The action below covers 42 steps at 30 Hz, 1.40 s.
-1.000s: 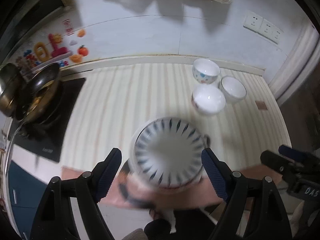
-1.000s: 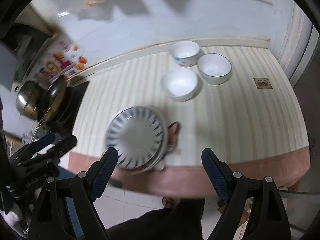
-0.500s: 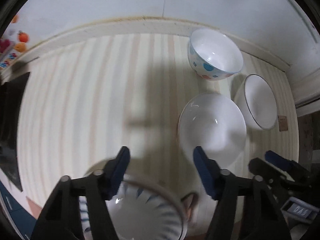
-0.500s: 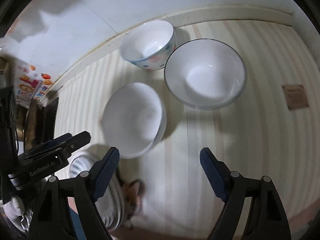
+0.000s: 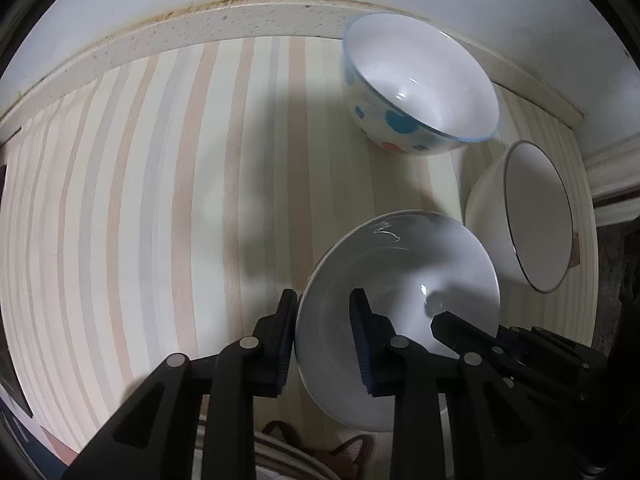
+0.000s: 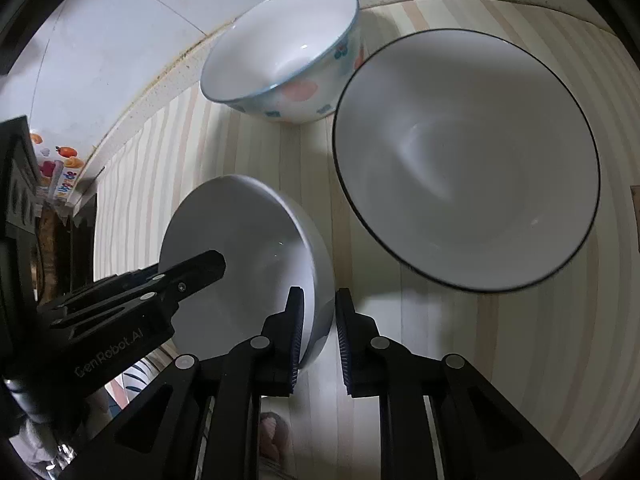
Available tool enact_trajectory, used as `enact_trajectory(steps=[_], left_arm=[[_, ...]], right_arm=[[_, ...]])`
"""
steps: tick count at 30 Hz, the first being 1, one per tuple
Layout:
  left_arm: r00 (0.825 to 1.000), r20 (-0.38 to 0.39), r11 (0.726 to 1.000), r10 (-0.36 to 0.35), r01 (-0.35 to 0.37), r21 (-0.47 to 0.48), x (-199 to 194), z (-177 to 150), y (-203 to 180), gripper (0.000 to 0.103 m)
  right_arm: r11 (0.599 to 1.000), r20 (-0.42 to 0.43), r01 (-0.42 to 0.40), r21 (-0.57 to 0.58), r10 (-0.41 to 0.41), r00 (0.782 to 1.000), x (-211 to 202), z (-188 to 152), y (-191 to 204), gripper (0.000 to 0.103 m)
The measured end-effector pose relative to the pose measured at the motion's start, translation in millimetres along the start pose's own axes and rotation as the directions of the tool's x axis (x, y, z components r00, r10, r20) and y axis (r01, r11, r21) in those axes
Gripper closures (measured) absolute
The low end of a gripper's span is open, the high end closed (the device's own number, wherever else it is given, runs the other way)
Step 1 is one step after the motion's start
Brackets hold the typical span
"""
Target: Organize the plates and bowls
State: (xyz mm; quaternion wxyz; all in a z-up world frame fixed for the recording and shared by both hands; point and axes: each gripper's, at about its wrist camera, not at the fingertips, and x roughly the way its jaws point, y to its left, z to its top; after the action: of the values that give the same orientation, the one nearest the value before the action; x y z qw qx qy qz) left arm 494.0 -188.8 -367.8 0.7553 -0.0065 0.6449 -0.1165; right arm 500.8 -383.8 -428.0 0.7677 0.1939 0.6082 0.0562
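A plain white bowl (image 5: 400, 276) sits on the striped counter (image 5: 140, 200); both grippers hold its rim. My left gripper (image 5: 324, 328) is shut on its left rim, one finger inside, one outside. My right gripper (image 6: 318, 332) is shut on its right rim (image 6: 320, 280) the same way. The bowl (image 6: 240, 240) looks slightly tilted. Behind it stand a dotted bowl with a blue rim (image 5: 416, 84) (image 6: 288, 68) and a white bowl with a dark rim (image 5: 532, 216) (image 6: 464, 156).
The white wall and counter backsplash (image 5: 240, 16) run behind the bowls. A striped plate's edge (image 5: 280, 460) shows at the counter's near side, under the left gripper. A stove area with stickers (image 6: 56, 168) lies far left.
Both grippers moved forward and down from above the striped plate to the plain white bowl. Both jaws went from wide open to shut on its rim.
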Motion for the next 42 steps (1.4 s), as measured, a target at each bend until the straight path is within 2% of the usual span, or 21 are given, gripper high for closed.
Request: enact_trajectory(steps=[6,11,16,24,33,37,42], left_arm=[[1.000,0.018,0.999,-0.011,0.010,0.052,-30,-28,-20,0.079],[0.999,0.037,0.993,-0.024,0.020,0.117,-52,-61,-52,0.079],[0.999,0.011,0.986,-0.044,0.041,0.162,-50,-82,-78,0.079],[0.997,-0.066,0.969,-0.031,0.046,0.244,-11,-102,-117,0.079],[0.995,-0.104,0.962,0.005,0.024,0.274,10,-106,-131,0.079],[0.993,-0.116,0.964,-0.005,0.035,0.262,13,-98,-134,0.078],[1.000,-0.029,0.975,-0.005,0.012,0.223,-21,-79,-119,0.078]], right_arm=[[1.000,0.002,-0.013,-0.015,0.013,1.000,-28,-24,2,0.086],[1.000,0.001,-0.021,-0.011,0.021,1.000,-60,-55,-11,0.086],[1.000,-0.019,-0.010,0.014,0.010,1.000,-74,-89,-36,0.086],[0.994,-0.052,0.012,0.106,-0.006,0.999,-66,-129,-83,0.086],[0.990,-0.062,0.009,0.144,0.000,0.998,-57,-140,-102,0.086],[0.991,-0.079,0.008,0.136,0.003,0.997,-55,-136,-105,0.086],[0.991,-0.081,0.006,0.135,0.005,0.997,-70,-119,-109,0.083]])
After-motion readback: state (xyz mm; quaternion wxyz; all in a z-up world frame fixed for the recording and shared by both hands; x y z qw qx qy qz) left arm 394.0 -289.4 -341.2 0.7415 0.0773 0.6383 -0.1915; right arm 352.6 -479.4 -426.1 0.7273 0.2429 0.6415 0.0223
